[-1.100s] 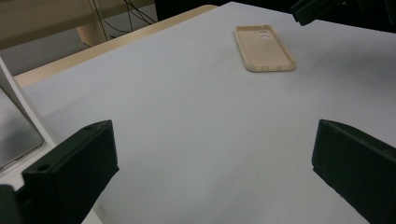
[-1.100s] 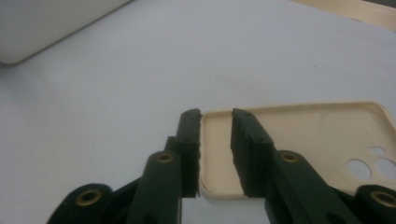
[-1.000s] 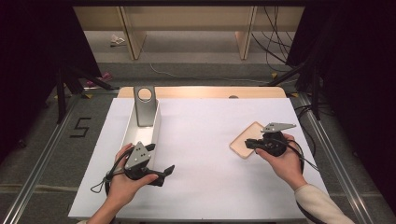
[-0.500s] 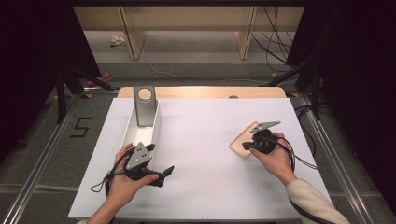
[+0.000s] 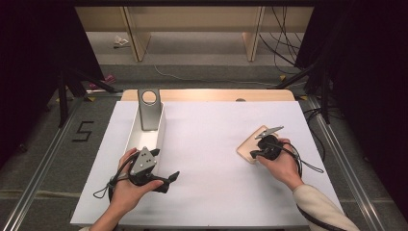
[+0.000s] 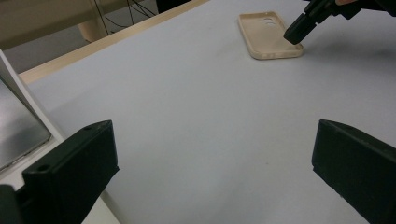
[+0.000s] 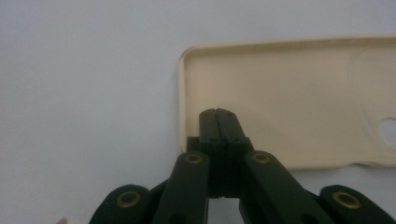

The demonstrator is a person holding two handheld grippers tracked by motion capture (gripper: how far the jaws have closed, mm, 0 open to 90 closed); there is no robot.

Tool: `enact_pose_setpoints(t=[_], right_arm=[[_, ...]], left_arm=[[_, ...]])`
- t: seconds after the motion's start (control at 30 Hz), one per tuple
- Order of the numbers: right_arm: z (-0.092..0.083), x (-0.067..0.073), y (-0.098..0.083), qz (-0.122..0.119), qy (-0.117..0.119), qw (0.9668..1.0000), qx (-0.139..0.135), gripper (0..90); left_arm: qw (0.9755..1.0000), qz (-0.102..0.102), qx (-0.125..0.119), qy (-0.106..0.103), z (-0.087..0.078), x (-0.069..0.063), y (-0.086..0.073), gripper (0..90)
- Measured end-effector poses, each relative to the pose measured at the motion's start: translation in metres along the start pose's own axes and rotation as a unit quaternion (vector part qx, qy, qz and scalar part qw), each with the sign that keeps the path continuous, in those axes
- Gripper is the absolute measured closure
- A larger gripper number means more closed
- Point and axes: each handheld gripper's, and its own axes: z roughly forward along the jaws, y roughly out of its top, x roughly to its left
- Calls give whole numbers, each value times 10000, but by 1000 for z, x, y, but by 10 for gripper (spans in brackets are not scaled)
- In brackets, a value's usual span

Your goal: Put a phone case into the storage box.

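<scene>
Phone case (image 5: 253,143), beige and lying hollow side up, sits on the right part of the white surface (image 5: 211,144). Right tongs (image 7: 217,112) are clenched with nothing between them, tips over the case's near end. Left tongs (image 6: 210,172) stand released, well apart at the near left.

The high view looks forward and down from above the person's side, taking in the whole white table (image 5: 211,144); the left gripper view sits low near the table's left edge, facing across it toward the far right, where the beige phone case (image 6: 268,35) lies well off; the right gripper view looks steeply down, very close on that same phone case (image 7: 289,107), also seen from above (image 5: 251,144).
</scene>
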Motion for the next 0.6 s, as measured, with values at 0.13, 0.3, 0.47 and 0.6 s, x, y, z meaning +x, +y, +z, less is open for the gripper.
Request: enact_pose_setpoints(t=[0.13, 0.3, 0.47, 0.6], right_arm=[[1, -1, -1, 2, -6, 10000, 83, 900], [3, -1, -1, -74, -9, 9998, 196, 900], [2, -2, -2, -121, -13, 9995, 282, 900], [0, -3, -2, -192, -49, 9989, 415, 900]], left_arm=[[10000, -2, -2, 4, 0, 0, 0, 0], [10000, -1, 4, 9, 0, 1, 0, 0], [10000, -1, 1, 14, -1, 1, 0, 0], [10000, -7, -5, 19, -1, 1, 0, 0]])
